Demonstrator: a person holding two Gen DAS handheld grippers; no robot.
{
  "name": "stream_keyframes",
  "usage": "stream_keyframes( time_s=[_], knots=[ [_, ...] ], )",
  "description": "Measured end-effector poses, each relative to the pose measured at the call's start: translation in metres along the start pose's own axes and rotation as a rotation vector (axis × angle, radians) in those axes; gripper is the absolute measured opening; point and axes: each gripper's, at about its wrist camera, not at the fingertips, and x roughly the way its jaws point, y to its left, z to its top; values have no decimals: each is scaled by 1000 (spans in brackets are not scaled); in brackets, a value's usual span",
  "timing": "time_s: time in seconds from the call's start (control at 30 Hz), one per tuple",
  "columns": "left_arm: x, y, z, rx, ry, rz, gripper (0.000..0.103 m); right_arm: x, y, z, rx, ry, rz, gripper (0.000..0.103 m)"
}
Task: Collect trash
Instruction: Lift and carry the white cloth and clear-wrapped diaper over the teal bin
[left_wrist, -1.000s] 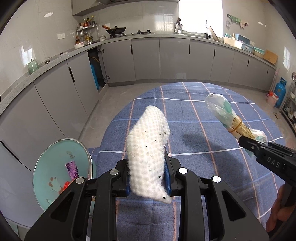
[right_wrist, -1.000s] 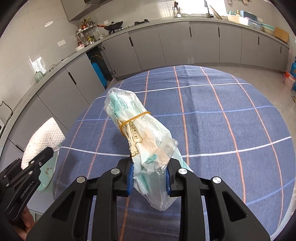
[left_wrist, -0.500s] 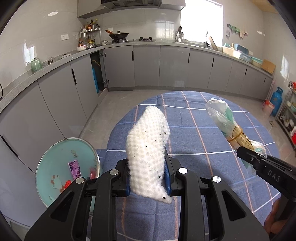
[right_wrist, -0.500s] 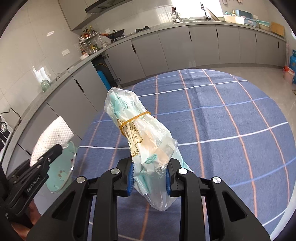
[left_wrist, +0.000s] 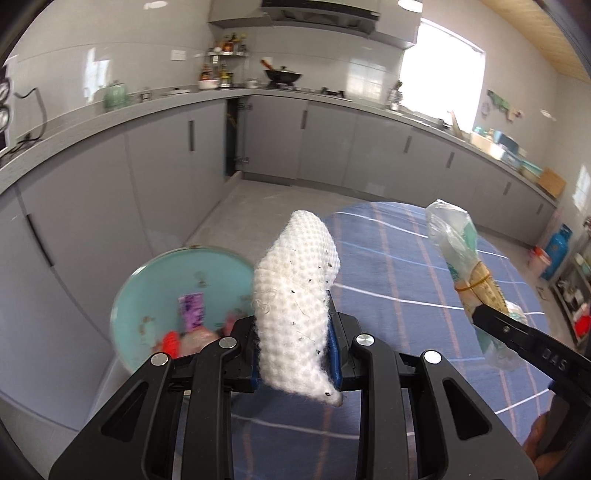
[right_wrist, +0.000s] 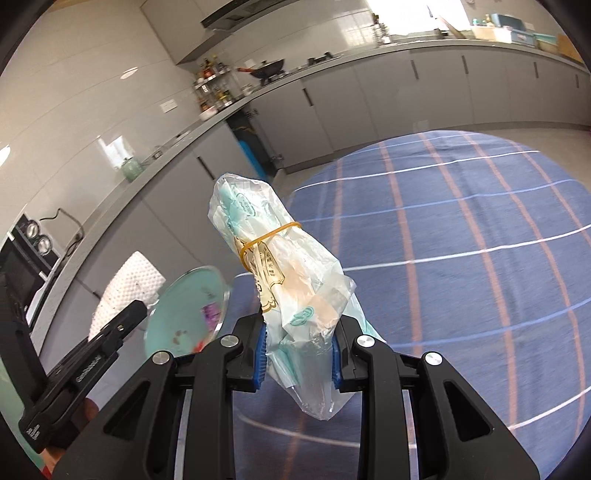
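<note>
My left gripper (left_wrist: 293, 360) is shut on a white foam net sleeve (left_wrist: 295, 295) that stands up between the fingers. A teal trash bin (left_wrist: 147, 280) with wrappers inside sits just left of and below it, beside the table. My right gripper (right_wrist: 297, 363) is shut on a clear plastic bag bundle (right_wrist: 273, 258) tied with a yellow rubber band. That bundle (left_wrist: 463, 273) and the right gripper show at the right of the left wrist view. The bin (right_wrist: 177, 306) and the foam sleeve (right_wrist: 125, 291) show at the lower left of the right wrist view.
A round table with a blue checked cloth (right_wrist: 461, 240) lies under and right of both grippers. Grey kitchen cabinets (left_wrist: 295, 136) and a countertop run along the far walls. A blue gas cylinder (left_wrist: 556, 254) stands at the far right.
Both grippers have swung left toward the teal bin, which now sits much closer and more central. Both loads stay gripped.
</note>
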Motion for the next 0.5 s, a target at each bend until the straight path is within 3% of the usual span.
stream_keyframes(
  time_s=[0.2, 0.5],
  knots=[
    [-3, 30, -6, -34, 7, 81, 27, 11, 34, -15, -31, 32, 58, 26],
    [-4, 71, -11, -85, 12, 143, 27, 29, 76, -22, -83, 68, 100, 26]
  ],
)
